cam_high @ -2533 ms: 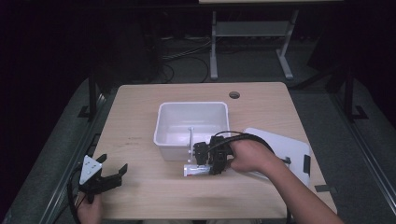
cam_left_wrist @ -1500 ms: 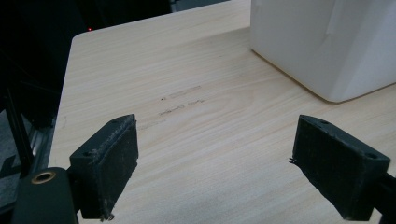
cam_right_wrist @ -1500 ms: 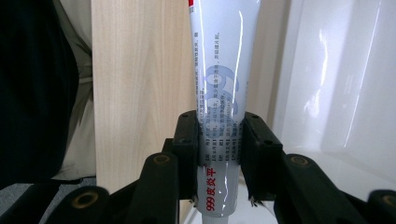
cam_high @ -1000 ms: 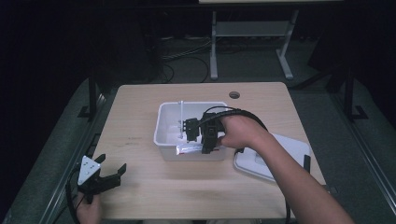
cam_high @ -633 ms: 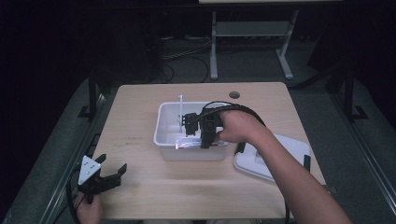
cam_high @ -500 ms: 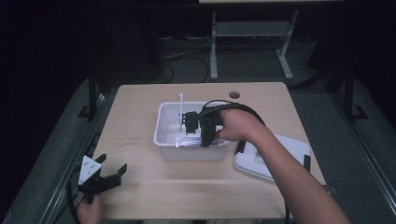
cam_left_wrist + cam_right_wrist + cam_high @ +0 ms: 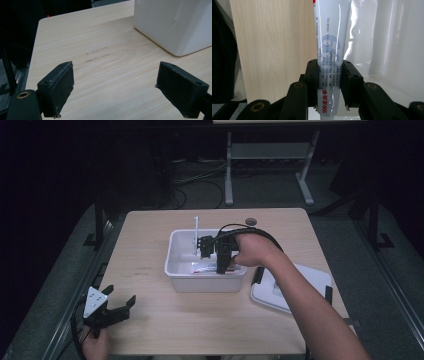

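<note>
Two grippers are at work: the right gripper (image 7: 209, 251) hangs over the white bin (image 7: 176, 270), its jaws clamped on a white tube (image 7: 331, 62) near the tube's lower end, so most of its length stands free above the grip. The step looks like setting the tube into the bin. To do it well, lower it until it lies close to the bin's floor before opening, and keep the long free end inside the walls so it does not catch the rim. A flat item (image 7: 207, 268) already lies in the bin and may crowd the landing spot. The bin's lid (image 7: 300, 290) rests on the worktop (image 7: 200, 320) beside it. The left gripper (image 7: 107, 310) waits near the front left corner, jaws wide and empty.
</note>
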The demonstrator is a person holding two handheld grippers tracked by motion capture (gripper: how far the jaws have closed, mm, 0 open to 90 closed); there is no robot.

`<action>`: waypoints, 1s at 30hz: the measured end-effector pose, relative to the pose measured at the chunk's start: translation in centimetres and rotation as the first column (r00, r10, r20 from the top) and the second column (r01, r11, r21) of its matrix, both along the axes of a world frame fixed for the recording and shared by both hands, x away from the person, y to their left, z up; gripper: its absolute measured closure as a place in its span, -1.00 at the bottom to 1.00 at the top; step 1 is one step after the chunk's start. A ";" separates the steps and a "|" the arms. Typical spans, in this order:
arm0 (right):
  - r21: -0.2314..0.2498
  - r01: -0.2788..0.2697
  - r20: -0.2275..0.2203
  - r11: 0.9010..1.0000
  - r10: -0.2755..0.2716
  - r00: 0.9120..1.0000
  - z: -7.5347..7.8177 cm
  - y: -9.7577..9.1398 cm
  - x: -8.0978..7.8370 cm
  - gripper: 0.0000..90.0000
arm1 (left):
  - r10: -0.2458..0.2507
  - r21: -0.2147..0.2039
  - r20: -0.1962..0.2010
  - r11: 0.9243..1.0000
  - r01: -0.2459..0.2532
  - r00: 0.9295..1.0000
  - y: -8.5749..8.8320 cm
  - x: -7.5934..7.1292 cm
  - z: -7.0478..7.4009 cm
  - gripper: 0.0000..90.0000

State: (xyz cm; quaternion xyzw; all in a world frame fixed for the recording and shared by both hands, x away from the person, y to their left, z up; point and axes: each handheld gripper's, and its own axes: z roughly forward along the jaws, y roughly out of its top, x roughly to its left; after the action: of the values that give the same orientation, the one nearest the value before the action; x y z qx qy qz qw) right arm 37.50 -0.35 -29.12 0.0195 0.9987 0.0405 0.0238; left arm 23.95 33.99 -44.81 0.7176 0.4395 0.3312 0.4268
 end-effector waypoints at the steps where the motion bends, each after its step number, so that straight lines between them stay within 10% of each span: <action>1: 0.000 -0.005 0.000 1.000 0.005 1.000 -0.1 0.0 0.1 0.53 | 0.001 -0.001 0.001 1.000 -0.001 1.000 0.0 0.0 0.0 -0.69; 30: 0.001 0.036 -0.035 0.999 -0.036 0.999 -2.7 0.1 2.4 0.53 | -0.002 0.005 0.003 1.000 0.002 1.000 -0.1 0.0 0.0 -0.69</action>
State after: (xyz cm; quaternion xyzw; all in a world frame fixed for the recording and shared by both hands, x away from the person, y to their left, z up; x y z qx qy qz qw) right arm 39.93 -0.24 -31.86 0.0381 0.9984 0.0404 0.0069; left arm 23.95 33.90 -44.80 0.7187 0.4373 0.3327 0.4261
